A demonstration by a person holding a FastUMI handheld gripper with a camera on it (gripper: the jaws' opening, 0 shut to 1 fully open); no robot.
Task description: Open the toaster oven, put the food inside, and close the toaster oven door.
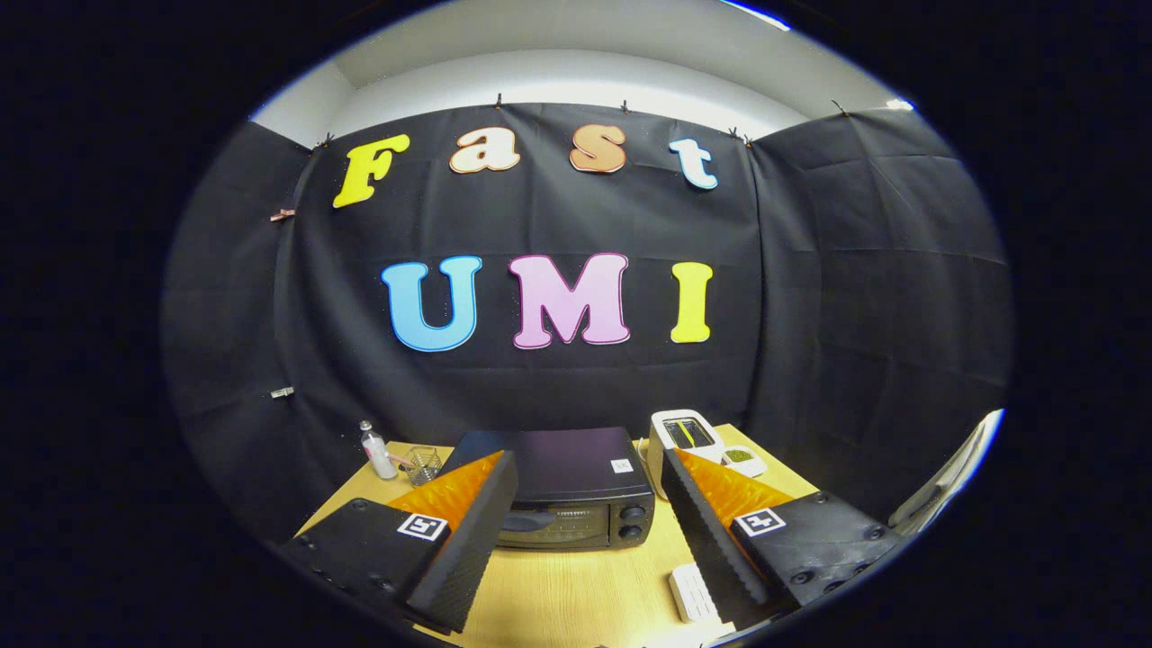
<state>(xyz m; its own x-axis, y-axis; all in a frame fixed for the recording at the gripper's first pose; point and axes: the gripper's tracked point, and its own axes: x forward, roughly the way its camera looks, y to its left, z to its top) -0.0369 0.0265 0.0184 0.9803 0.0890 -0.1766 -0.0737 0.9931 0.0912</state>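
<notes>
Gripper [589,531] held above the near edge of a pale wooden worktop [576,585], its jaws spread wide apart and holding nothing; each finger [468,531] carries a square black-and-white marker on its upper face. Directly ahead, seen through the gap between the jaws, stands the toaster oven [571,490], a dark box set toward the middle of the worktop with its front facing the gripper. Its door [549,526] is shut, with a horizontal handle along the upper part of the glass, and two round knobs [633,522] sit one above the other at the right of the front panel. A small white label lies on the oven's top near its right rear corner. On the worktop just inside the right finger, near the front edge, lies a white ribbed rectangular piece [693,592], apart from the oven. Beyond the right finger, toward the far right corner of the worktop, stands a white toaster [684,436] with a dark slot on top, and just beside it a small white dish [743,460] holding something green. Beyond the left finger, toward the far left corner, stand a small clear bottle [376,450] and a wire mesh cup [423,464], close together. Black cloth walls the booth behind the worktop
</notes>
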